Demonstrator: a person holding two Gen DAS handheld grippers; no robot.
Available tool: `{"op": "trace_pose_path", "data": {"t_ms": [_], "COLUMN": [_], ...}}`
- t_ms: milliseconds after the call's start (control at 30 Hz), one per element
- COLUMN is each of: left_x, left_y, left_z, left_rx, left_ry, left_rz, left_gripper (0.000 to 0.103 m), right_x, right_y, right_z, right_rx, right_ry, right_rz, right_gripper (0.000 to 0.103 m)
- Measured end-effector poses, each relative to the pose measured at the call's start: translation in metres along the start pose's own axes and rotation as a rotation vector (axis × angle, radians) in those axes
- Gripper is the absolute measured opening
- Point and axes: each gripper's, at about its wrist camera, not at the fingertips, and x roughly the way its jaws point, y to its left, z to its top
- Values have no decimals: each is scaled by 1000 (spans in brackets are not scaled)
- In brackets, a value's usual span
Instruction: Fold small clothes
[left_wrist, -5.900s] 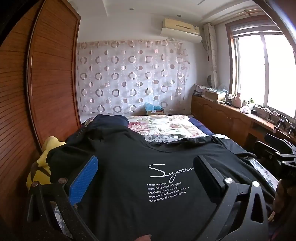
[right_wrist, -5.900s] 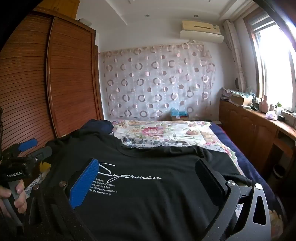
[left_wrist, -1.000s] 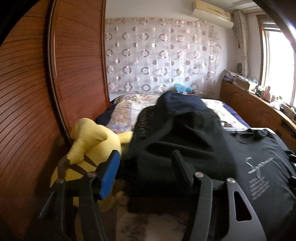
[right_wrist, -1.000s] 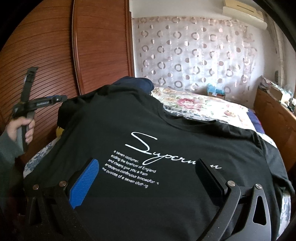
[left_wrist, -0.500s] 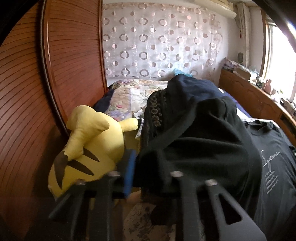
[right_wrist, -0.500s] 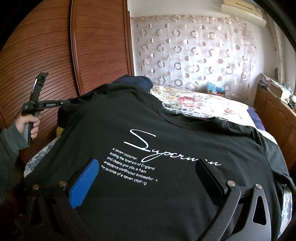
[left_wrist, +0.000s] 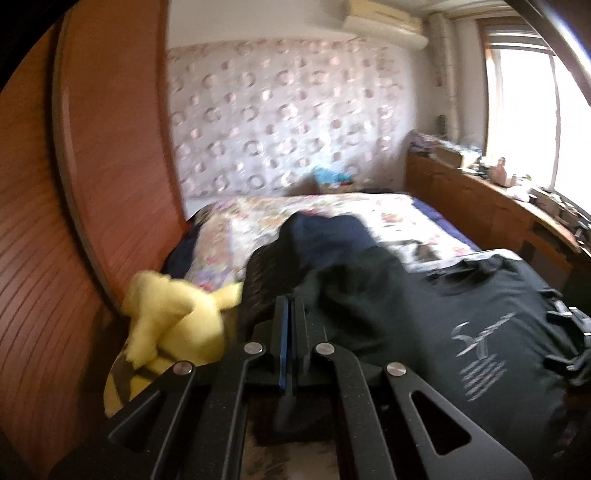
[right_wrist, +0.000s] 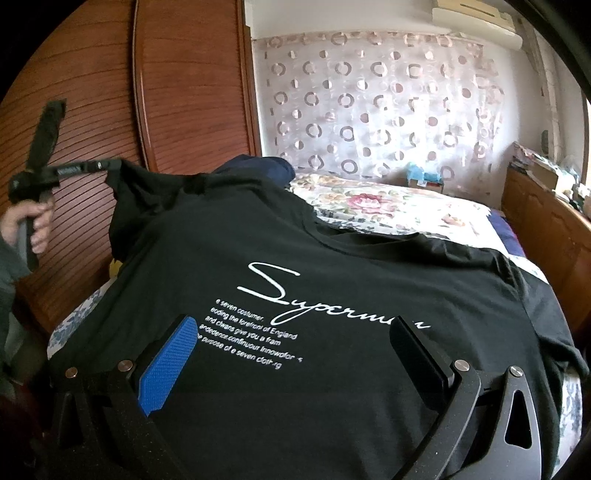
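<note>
Sleeve fabric of the black T-shirt (right_wrist: 280, 258) is sitting pinched in your left gripper (left_wrist: 289, 306), whose jaws are standing closed on the cloth, blue pad pressed against black pad. In the right wrist view you are holding that left gripper (right_wrist: 107, 165) up beside the wooden wardrobe (right_wrist: 92, 122), your hand (right_wrist: 27, 221) wrapped round its handle, so the sleeve is lifting clear of the bed (right_wrist: 388, 206) while the shirt body is lying spread with its white lettering (right_wrist: 273, 295) facing up. Raising the sleeve this way is probably giving you slack to carry it inward over the chest for the first fold. Your right gripper (right_wrist: 291, 350) is hovering over the lower part of the shirt, just below the lettering, jaws spread wide and gripping nothing; it is likely waiting to pin or take the hem. Between the wardrobe and the shirt, a yellow plush toy (left_wrist: 173, 317) is lying next to the raised sleeve, and a dark blue garment (left_wrist: 325, 236) is bunching beyond the shirt's collar, so you are working close to clutter that could snag the fold
</note>
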Motion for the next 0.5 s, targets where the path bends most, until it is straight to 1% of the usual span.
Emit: {"op": "trace_pose_path", "data": {"t_ms": [100, 267, 400, 500], "left_x": [-6, 2, 13, 21], "left_y": [-30, -73, -102, -111], "left_z": [18, 43, 58, 62], "left_rx": [38, 88, 113, 114], "left_ry": [-12, 1, 26, 50], "left_rz": [-69, -162, -192, -218], "left_gripper": [2, 2, 2, 2], "right_x": [-1, -1, -3, -3], "right_y": [0, 1, 3, 4], "right_z": [-1, -1, -3, -6], "right_rx": [6, 6, 10, 16], "right_ry": [-3, -9, -13, -11], "right_rz": [-8, -15, -19, -24], "right_gripper": [103, 103, 103, 103]}}
